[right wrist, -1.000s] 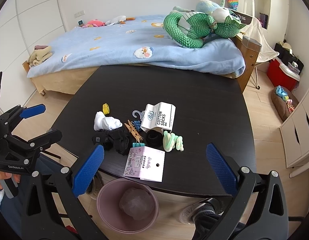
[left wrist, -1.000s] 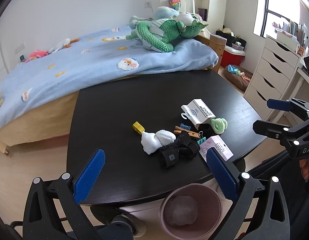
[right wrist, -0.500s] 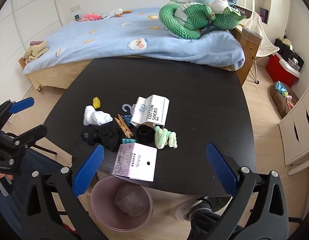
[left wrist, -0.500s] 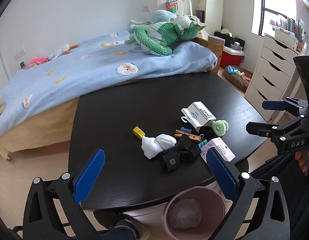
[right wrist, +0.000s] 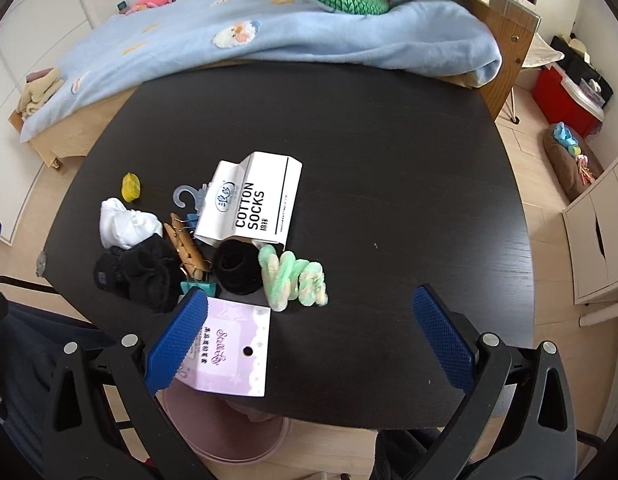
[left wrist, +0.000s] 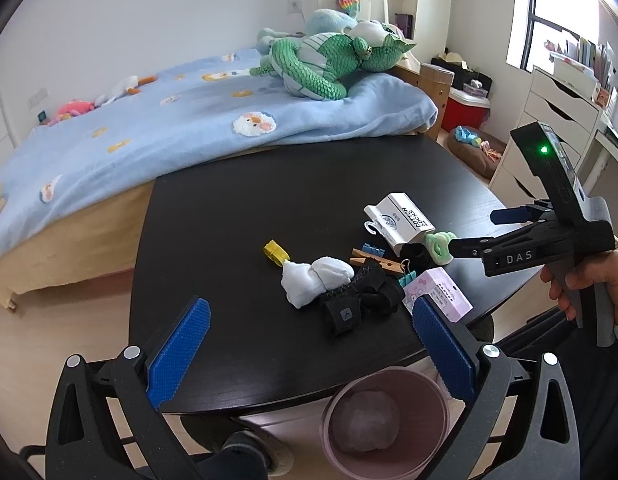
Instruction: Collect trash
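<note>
A cluster lies on the black table (right wrist: pixel 389 152): a white "COTTON SOCKS" card sleeve (right wrist: pixel 251 202), a pink card packet (right wrist: pixel 229 354) at the near edge, white socks (right wrist: pixel 125 226), black socks (right wrist: pixel 145 276), green hair ties (right wrist: pixel 295 280), wooden pegs (right wrist: pixel 187 246) and a yellow clip (right wrist: pixel 131 186). A pink bin (left wrist: pixel 385 420) with a clear wad inside stands on the floor under the near edge. My right gripper (right wrist: pixel 311 340) is open above the packet and hair ties; it also shows in the left wrist view (left wrist: pixel 473 232). My left gripper (left wrist: pixel 311 350) is open and empty over the near edge.
A bed with a blue blanket (left wrist: pixel 149 120) and a green plush dragon (left wrist: pixel 329 60) borders the table's far side. White drawers (left wrist: pixel 557 112) and a red cooler (left wrist: pixel 467 110) stand at the right. The bin rim (right wrist: pixel 229 452) shows below the table edge in the right wrist view.
My right gripper has moved forward and down over the table toward the cluster, its left finger now over the pink packet. My left gripper has drifted slightly nearer. Both stay open.
</note>
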Demonstrator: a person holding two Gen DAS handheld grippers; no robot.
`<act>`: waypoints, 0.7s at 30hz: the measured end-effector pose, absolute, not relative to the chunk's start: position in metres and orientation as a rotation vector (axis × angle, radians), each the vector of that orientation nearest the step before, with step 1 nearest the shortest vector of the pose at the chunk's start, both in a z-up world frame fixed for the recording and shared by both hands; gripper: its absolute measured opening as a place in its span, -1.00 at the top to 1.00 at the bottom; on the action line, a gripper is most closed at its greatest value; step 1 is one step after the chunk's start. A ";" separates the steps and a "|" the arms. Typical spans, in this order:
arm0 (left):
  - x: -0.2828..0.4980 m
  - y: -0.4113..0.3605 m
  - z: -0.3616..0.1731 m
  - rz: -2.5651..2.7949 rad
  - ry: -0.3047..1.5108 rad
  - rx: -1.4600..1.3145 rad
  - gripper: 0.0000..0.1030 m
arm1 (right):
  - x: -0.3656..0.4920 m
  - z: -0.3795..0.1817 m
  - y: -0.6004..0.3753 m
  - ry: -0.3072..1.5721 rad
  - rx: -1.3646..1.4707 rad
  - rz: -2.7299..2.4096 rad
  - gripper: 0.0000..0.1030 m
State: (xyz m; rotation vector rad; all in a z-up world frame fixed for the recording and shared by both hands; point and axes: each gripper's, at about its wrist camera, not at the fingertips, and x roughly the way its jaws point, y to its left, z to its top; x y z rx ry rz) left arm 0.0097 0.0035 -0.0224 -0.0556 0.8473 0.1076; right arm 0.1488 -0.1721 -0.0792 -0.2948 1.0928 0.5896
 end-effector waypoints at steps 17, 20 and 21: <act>0.010 0.007 -0.033 0.109 0.867 -0.088 -0.89 | 0.164 -0.110 -0.159 1.151 -0.304 0.626 -0.16; 0.010 0.008 -0.035 0.110 0.869 -0.094 -0.89 | 0.164 -0.112 -0.156 1.149 -0.306 0.633 0.01; 0.010 0.008 -0.036 0.110 0.871 -0.095 -0.89 | 0.164 -0.113 -0.155 1.149 -0.307 0.635 0.06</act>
